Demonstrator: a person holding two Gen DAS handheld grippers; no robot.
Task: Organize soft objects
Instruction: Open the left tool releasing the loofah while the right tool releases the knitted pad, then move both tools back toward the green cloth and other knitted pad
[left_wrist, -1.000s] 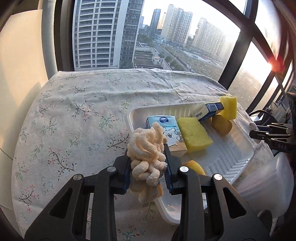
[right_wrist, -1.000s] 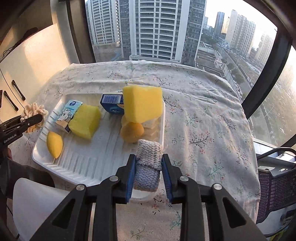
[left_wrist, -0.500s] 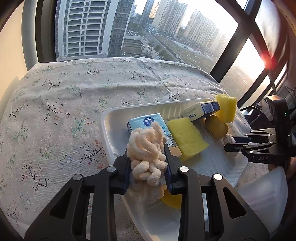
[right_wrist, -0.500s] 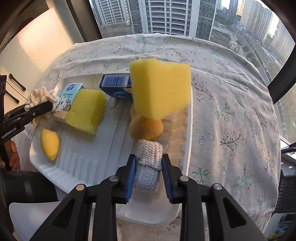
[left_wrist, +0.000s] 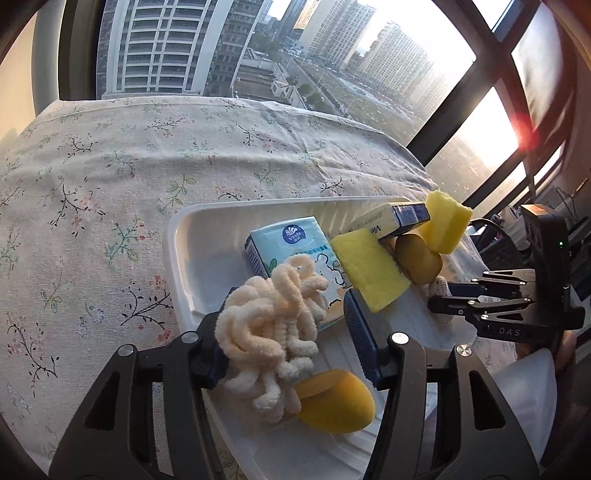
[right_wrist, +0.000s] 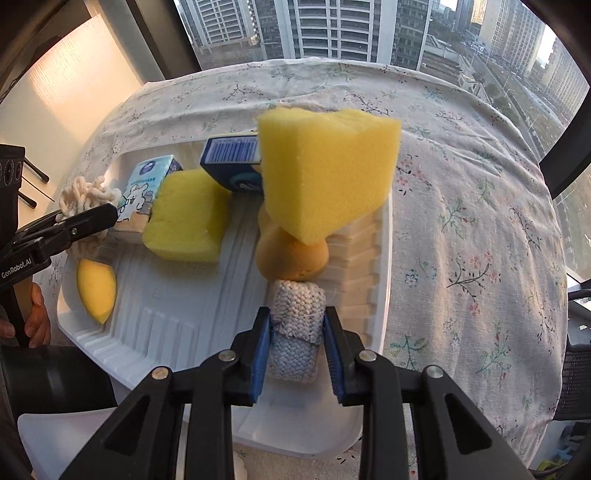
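left gripper (left_wrist: 284, 332) – jaws just opened, cream chenille bundle (left_wrist: 271, 334) loose between them over white tray (left_wrist: 177, 258) | right gripper (right_wrist: 295, 343) – clamped on grey knit roll (right_wrist: 297, 321), apparently inside tray's right rim

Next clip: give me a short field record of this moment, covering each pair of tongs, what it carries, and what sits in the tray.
left tongs: jaws have just been opening; cream chenille bundle between them, right pad clear of it
right tongs: shut on grey knitted roll, over the tray
tray: white, on floral tablecloth
tray contents: two yellow sponges, tissue pack, blue box, two rounded yellow pieces
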